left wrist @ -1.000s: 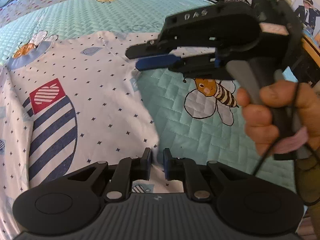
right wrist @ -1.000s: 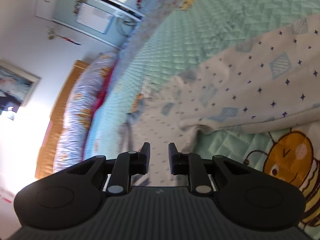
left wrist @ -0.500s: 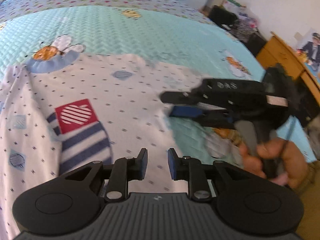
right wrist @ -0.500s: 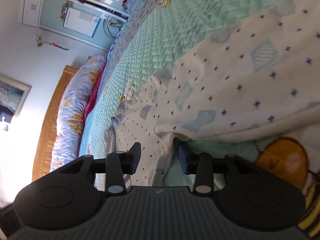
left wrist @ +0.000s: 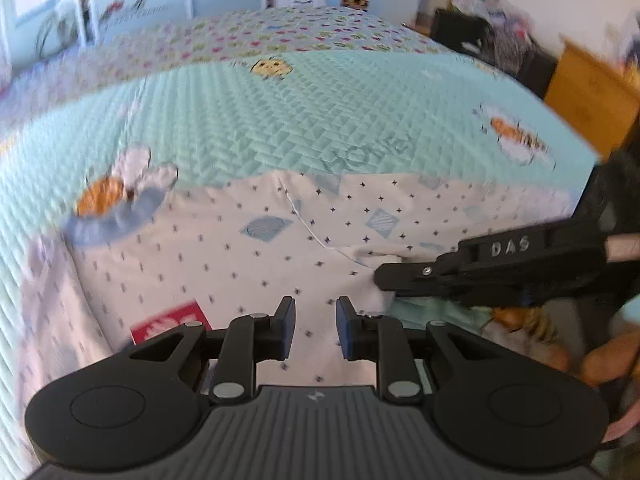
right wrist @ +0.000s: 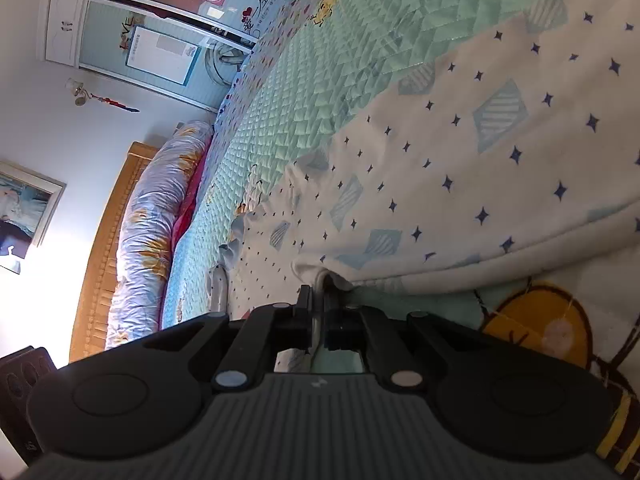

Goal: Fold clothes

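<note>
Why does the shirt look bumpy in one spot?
The right gripper has pinched the shirt at its edge, so the cloth bunches there. The left gripper is open above the shirt. Nothing looks torn or spilled on the bedspread.

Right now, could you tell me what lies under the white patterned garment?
The garment lies on a teal quilted bedspread printed with bees. The quilt beneath the cloth is covered, so anything else there cannot be seen.
</note>
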`<control>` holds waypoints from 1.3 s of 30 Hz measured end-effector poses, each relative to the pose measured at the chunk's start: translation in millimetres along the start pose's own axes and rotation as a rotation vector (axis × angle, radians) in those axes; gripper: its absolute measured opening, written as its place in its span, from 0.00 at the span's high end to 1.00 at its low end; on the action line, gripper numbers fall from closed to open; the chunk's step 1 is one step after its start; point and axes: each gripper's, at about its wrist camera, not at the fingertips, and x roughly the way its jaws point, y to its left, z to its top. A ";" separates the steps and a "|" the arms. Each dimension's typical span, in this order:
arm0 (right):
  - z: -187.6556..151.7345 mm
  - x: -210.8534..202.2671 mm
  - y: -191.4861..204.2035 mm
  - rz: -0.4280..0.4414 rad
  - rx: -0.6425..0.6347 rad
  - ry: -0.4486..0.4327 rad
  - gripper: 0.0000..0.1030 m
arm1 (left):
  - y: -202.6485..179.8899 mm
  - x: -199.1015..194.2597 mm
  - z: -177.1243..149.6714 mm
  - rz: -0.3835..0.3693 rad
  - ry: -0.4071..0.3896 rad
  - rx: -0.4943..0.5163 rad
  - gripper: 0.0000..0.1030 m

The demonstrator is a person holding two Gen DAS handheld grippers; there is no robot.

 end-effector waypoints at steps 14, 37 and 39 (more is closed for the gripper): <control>7.3 1.4 -7.7 0.012 0.028 0.022 0.96 | 34.7 35.1 -6.3 -0.300 0.153 -0.221 0.80; 8.4 4.2 -12.2 0.002 0.040 0.023 0.97 | 38.1 29.1 -1.0 -0.317 0.123 -0.265 1.00; 8.9 4.4 -13.2 0.005 0.043 0.026 0.97 | 34.3 37.7 -5.1 -0.294 0.155 -0.237 1.00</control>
